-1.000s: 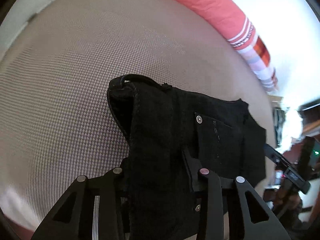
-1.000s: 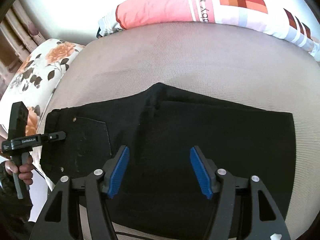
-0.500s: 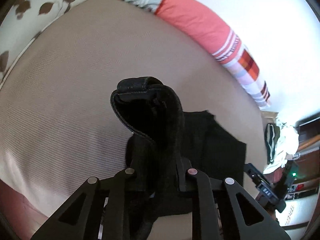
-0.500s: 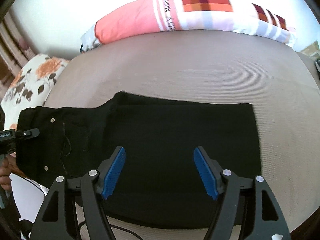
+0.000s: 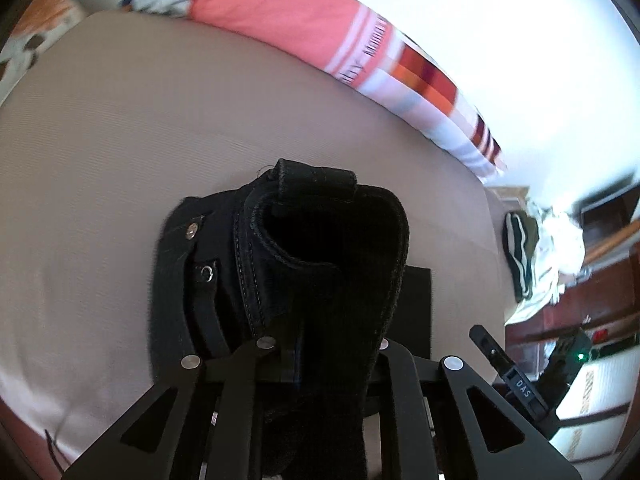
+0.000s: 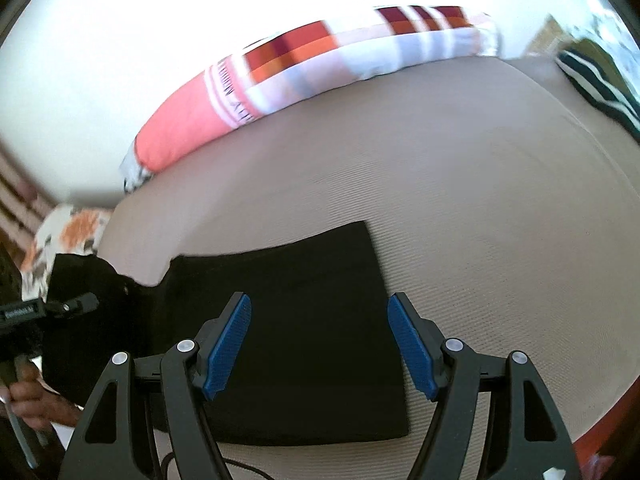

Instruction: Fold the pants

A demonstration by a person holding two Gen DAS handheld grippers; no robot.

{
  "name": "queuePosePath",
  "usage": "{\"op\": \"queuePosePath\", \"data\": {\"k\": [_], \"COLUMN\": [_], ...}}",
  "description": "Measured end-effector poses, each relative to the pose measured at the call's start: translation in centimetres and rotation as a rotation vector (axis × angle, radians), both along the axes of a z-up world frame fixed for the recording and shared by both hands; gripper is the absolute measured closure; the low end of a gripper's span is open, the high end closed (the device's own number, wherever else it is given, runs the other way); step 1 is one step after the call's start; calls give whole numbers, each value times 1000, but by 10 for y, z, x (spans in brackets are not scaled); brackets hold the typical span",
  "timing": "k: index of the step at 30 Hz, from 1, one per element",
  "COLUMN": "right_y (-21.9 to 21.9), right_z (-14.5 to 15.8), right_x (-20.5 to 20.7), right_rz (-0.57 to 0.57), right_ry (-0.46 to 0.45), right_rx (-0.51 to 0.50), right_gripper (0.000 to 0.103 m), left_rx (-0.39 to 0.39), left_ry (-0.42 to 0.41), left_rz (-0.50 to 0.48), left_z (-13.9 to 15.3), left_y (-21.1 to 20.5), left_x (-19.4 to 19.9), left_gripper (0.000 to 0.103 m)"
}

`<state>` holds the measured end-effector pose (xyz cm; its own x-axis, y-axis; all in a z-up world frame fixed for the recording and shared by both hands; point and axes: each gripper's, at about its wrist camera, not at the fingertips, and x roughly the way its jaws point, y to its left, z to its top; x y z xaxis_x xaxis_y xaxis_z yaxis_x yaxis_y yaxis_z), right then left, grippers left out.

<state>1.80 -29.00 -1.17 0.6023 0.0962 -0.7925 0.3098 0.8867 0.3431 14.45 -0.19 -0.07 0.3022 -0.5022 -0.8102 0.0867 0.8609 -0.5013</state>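
Note:
The black pants (image 6: pixel 304 320) lie on the beige bed (image 6: pixel 460 184), their folded leg part flat under my right gripper. My left gripper (image 5: pixel 320 348) is shut on the waistband end of the pants (image 5: pixel 320 264) and holds it lifted and curled over the flat part. It shows at the left of the right wrist view (image 6: pixel 60 306). My right gripper (image 6: pixel 320 344) is open and empty, its blue pads (image 6: pixel 228 340) hovering above the folded cloth. It shows at the lower right of the left wrist view (image 5: pixel 516 380).
A long pink and striped pillow (image 5: pixel 340 44) lies along the bed's far edge by the white wall. A floral pillow (image 6: pixel 68 236) sits at the left end. Striped clothing (image 5: pixel 518 252) lies off the bed's right end. A thin cable (image 6: pixel 224 468) runs under the pants' near edge.
My left gripper has lifted the waistband off the bed and carried it to the right over the leg part. My right gripper has shifted right along the pants, toward their end.

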Motion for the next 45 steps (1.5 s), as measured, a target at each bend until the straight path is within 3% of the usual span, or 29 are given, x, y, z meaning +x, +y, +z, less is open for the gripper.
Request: {"op": "queuePosePath", "data": {"k": [4, 13, 19, 20, 22, 23, 24, 28, 35, 39, 45], "right_y": [-19, -44, -44, -43, -42, -42, -41, -37, -20, -15, -14], "right_z": [-4, -13, -14, -14, -14, -15, -16, -22, -42, -66, -85], "right_x": [-4, -14, -13, -12, -11, -10, -10, -7, 21, 41, 57], "right_rz": [-47, -95, -81, -77, -73, -70, -67, -34, 203, 245, 288], "right_ry": [-16, -38, -33, -30, -29, -25, -21, -10, 31, 82, 116], "right_rx": [27, 78, 89, 87, 87, 88, 89, 123, 359, 420, 463], "right_gripper": [34, 34, 34, 34, 34, 34, 34, 34, 34, 34, 35], "left_rx": [-20, 142, 220, 232, 218, 192, 167, 157, 288, 308, 276], "left_ry": [5, 14, -12, -25, -44, -48, -57, -140, -242, -201, -136], "left_rz": [-71, -171, -215, -225, -269, -289, -309, -367, -237, -131, 2], "left_z": [-2, -50, -61, -59, -54, -51, -47, -27, -10, -17, -30], "left_y": [-51, -125, -143, -145, -144, -143, -143, -131, -66, -25, 18], "left_x": [4, 3, -2, -4, -9, -12, -17, -38, -46, -38, -39], "left_gripper": [89, 88, 75, 73, 53, 35, 26, 25, 25, 25, 25]}}
